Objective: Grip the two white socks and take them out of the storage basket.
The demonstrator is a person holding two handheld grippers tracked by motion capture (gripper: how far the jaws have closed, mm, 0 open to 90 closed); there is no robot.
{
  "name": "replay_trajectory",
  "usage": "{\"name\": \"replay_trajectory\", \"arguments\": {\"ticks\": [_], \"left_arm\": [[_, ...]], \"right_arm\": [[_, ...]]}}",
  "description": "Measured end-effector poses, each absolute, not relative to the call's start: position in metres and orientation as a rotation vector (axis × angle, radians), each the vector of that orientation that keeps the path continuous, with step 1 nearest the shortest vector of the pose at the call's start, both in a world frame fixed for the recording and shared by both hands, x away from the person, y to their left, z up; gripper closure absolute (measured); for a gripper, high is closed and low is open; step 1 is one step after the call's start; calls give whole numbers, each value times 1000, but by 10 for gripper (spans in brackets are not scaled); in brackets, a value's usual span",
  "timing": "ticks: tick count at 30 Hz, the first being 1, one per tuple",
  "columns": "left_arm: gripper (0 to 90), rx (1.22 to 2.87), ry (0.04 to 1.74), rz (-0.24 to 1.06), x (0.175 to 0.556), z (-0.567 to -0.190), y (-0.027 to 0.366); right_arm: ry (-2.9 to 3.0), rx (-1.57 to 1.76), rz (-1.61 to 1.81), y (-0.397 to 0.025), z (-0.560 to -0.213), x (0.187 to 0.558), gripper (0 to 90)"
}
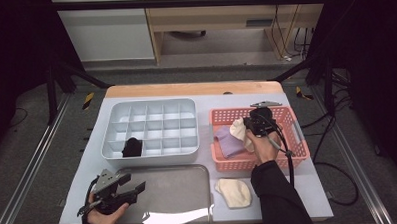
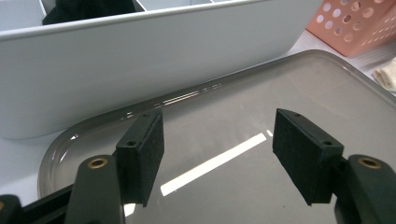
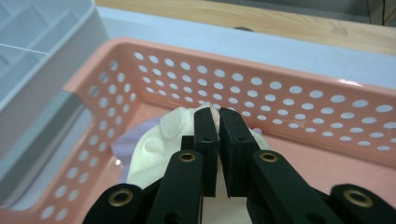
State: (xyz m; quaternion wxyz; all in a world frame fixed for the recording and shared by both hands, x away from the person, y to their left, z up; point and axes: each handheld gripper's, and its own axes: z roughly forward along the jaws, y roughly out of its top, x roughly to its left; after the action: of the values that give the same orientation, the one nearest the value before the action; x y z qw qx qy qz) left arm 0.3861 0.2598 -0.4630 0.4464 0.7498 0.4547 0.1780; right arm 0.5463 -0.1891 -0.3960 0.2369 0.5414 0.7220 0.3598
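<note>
My right gripper (image 1: 250,125) is inside the pink perforated basket (image 1: 292,138), shut on a cream sock (image 1: 238,129). In the right gripper view the jaws pinch the top of this cream sock (image 3: 156,140), and the gripper (image 3: 218,113) is just above the basket floor. A purple sock (image 1: 227,141) lies under it in the basket, its edge showing (image 3: 120,145) at the left. My left gripper (image 1: 138,190) hovers open and empty over the left part of the steel tray (image 1: 174,190). Its wide-apart jaws (image 2: 219,140) frame bare tray (image 2: 243,112).
A grey divided organizer (image 1: 149,106) stands behind the tray, with a black sock (image 1: 131,147) in a front compartment. Its wall (image 2: 140,56) rises close ahead of the left gripper. A second cream sock (image 1: 234,192) lies on the table right of the tray.
</note>
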Motion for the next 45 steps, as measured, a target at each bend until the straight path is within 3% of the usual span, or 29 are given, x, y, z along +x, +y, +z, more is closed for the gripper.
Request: {"name": "replay_trajectory", "arguments": {"ticks": [30,38,45], "left_arm": [[330,1852,1130,436,386,-462,260],[330,1847,1128,434,385,-461,260],[330,1845,1127,437,385,-460,260]], "right_arm": [[1981,1169,1384,-188,-322,434,863],[2025,1102,1420,-183,-321,403,863],[2076,1121,1397,-185,-345,383,863]]}}
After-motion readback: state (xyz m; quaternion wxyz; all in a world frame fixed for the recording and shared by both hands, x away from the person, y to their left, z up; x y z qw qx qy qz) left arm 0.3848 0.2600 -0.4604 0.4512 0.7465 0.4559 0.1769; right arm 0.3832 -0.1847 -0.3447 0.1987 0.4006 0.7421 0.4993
